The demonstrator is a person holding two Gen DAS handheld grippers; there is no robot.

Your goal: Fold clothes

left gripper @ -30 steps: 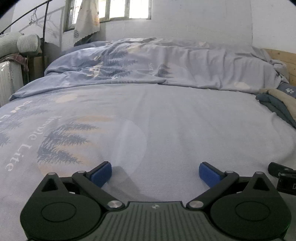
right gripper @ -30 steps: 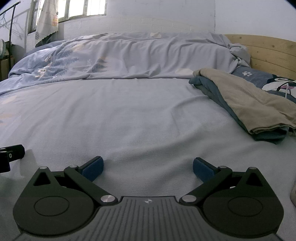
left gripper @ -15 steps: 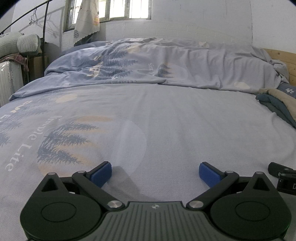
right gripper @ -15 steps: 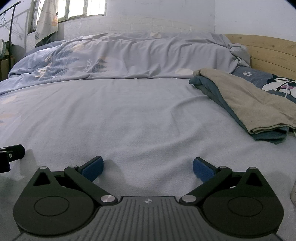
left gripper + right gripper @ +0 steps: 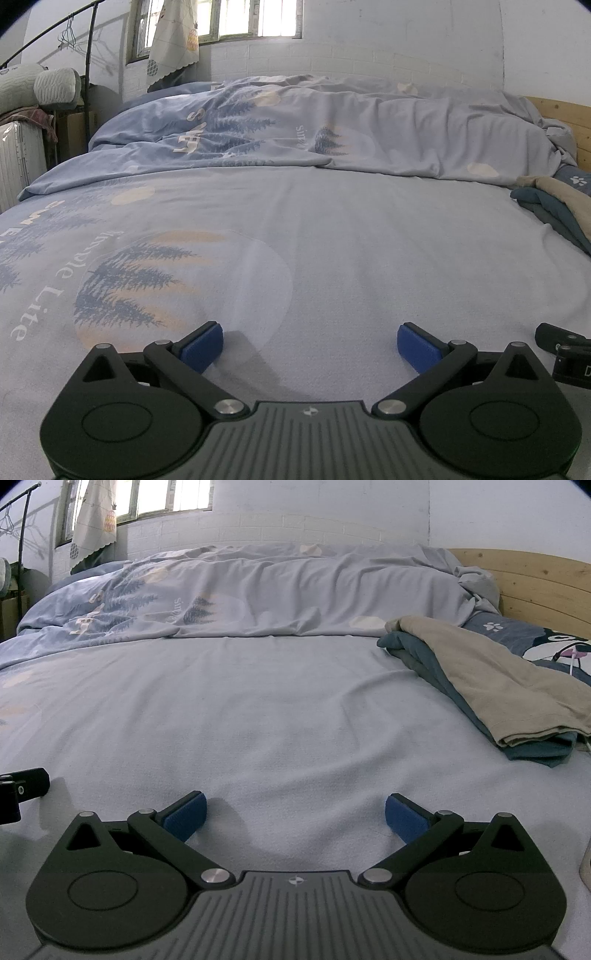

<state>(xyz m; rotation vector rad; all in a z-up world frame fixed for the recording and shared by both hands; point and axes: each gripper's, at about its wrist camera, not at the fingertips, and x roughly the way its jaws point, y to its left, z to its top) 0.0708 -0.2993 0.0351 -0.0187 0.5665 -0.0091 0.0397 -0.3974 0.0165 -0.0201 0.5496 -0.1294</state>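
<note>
Right wrist view: right gripper (image 5: 293, 814) spread wide over pale blue bedsheet (image 5: 258, 709), folded beige-and-teal clothes (image 5: 491, 679) far right. Left gripper (image 5: 310, 345) likewise spread, empty.

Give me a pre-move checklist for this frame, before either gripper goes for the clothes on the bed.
1. Left gripper open, nothing between its fingers: ok.
2. Right gripper open, nothing between its fingers: ok.
3. Clothes in view: ok, a tan piece lies on a dark blue one, ahead and to the right, near the headboard.
4. Sheet between right gripper and clothes free of objects: ok.
5. Clothes unfolded and ready to grasp: cannot tell, they lie in a loose stack.
6. Clothes clear of the duvet: ok, on the sheet in front of it.
</note>
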